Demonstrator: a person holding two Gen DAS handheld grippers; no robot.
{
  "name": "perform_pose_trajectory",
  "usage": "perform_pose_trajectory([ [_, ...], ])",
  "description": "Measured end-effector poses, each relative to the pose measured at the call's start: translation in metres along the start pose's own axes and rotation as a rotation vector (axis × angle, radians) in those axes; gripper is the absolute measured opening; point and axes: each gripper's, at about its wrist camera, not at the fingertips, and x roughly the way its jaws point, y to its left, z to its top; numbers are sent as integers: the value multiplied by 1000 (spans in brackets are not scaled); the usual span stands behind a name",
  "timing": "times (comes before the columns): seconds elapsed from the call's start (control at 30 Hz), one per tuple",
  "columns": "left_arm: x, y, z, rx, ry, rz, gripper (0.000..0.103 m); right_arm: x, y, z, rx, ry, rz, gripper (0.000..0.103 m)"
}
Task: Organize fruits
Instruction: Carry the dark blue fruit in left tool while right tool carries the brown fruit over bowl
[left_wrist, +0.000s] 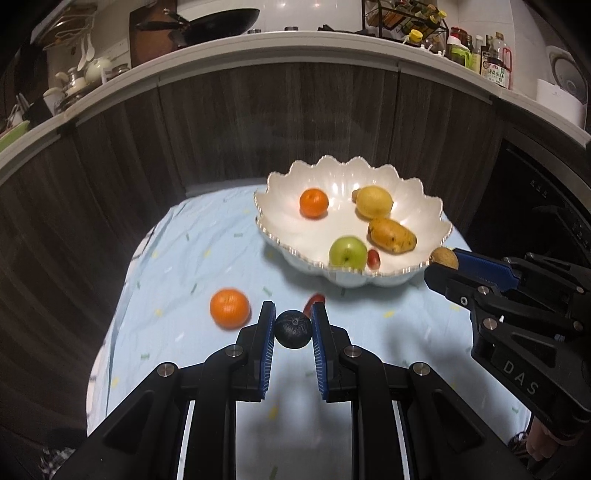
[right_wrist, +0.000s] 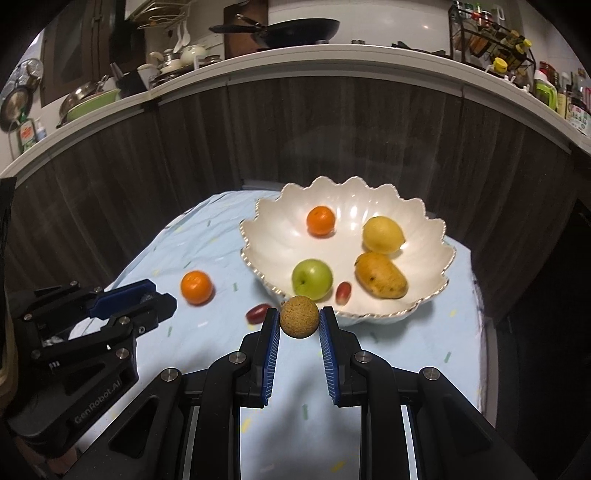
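Observation:
My left gripper (left_wrist: 293, 322) is shut on a small dark round fruit (left_wrist: 293, 329), held above the pale blue cloth. My right gripper (right_wrist: 299, 317) is shut on a rough brown round fruit (right_wrist: 299, 316), just short of the white scalloped bowl (right_wrist: 424, 229). The bowl (left_wrist: 417, 192) holds an orange (right_wrist: 320, 220), a lemon (right_wrist: 382, 235), a mango (right_wrist: 380, 275), a green apple (right_wrist: 312, 278) and a small red fruit (right_wrist: 343, 292). A second orange (left_wrist: 229, 308) and a red oval fruit (right_wrist: 258, 312) lie loose on the cloth. The right gripper (left_wrist: 448, 264) shows at the bowl's right side in the left wrist view.
The table sits under a pale blue cloth (left_wrist: 192, 258) against dark wood cabinet fronts (left_wrist: 221, 122). A counter above carries a wok (left_wrist: 218, 23), dishes and bottles (left_wrist: 495, 64). A dark appliance (left_wrist: 546, 206) stands at the right.

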Motion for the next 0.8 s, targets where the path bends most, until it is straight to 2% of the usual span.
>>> perform_pose_trajectory([
  [0.4,23,8,50,16,-54,-1,20,11,-16,25,47,-14,-58,23],
  [0.8,43,7,78,66,-84,-20,20,28,-31,37,100,8,-102,23],
])
